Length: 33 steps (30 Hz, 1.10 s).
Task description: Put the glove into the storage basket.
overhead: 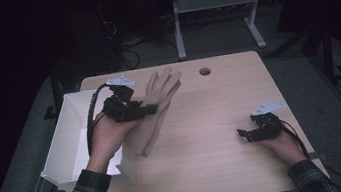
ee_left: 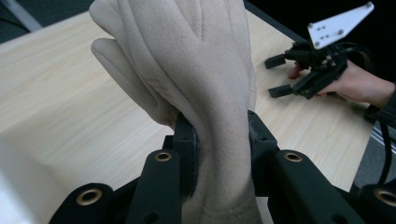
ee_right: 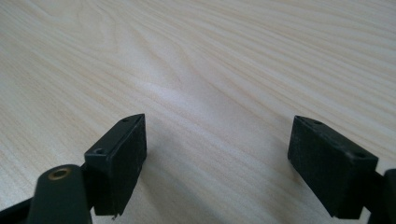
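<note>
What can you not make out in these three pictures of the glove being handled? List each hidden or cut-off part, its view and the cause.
- Inside of the white bin, high view: the left hand and forearm cover part of it.
- Cuff of the glove, left gripper view: cut off by the bottom edge, between the left gripper jaws.
- Glove's lower end, high view: it overlaps the bin's corner, so contact with the table is unclear.
- Right gripper body, right gripper view: cut off by the bottom edge.

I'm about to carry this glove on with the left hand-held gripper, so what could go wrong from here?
1. The left hand-held gripper pinches the glove only at its narrow middle; soft fabric may slip out.
2. The glove's loose lower end hangs by the white bin wall and could snag on it or drag.
3. The right hand-held gripper rests open on the table, too far off to catch a drop.
</note>
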### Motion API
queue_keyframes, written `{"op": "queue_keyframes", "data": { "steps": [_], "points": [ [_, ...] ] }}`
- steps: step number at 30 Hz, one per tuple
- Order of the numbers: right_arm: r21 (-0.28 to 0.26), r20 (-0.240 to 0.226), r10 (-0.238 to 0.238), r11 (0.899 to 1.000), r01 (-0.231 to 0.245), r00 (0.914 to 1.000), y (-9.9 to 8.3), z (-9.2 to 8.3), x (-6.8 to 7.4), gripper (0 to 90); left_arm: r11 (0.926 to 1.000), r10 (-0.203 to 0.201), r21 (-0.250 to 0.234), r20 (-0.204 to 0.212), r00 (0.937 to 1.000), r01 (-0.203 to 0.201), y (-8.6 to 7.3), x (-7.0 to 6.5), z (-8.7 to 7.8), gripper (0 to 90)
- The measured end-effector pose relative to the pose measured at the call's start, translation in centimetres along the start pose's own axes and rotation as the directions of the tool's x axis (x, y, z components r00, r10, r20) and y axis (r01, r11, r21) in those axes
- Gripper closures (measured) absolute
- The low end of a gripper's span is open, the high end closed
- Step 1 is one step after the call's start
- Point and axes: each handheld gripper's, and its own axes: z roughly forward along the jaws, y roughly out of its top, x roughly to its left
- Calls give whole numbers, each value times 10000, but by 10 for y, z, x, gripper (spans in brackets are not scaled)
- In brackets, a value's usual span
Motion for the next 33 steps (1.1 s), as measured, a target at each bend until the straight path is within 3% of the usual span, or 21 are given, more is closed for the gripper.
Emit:
{"op": "queue_keyframes", "data": {
  "steps": [6, 11, 15, 18, 19, 25, 33],
  "points": [
    [-6, 1, -11, 10000, 11, 10000, 0, 0, 0, 193, 9988, -390, -300, -501, 9980, 376, -10, 22, -30, 710],
    [5, 0, 1, 10000, -1, 10000, 0, 0, 0, 193, 9949, -917, -514, -1024, 9905, 868, -24, 42, -50, 711],
    [3, -1, 0, 10000, 0, 10000, 0, 0, 0, 193, 9907, -1289, -616, -1398, 9818, 1213, -36, 56, -63, 710],
    [7, -6, 1, 10000, -1, 10000, 0, 0, 0, 192, 9870, -1548, -693, -1737, 9726, 1447, -46, 68, -71, 710],
    [26, -5, -1, 10000, 1, 10000, 0, 0, 0, 192, 9843, -1723, -719, -1921, 9661, 1612, -51, 73, -73, 710],
    [8, 1, -21, 10000, 21, 10000, 0, 0, 0, 193, 9769, -2135, -436, -2251, 9506, 2091, -73, 91, -67, 710],
    [11, -6, 1, 10000, -1, 10000, 0, 0, 0, 193, 9677, -2461, -39, -2318, 9411, 2521, -101, 106, -38, 708]
  ]
}}
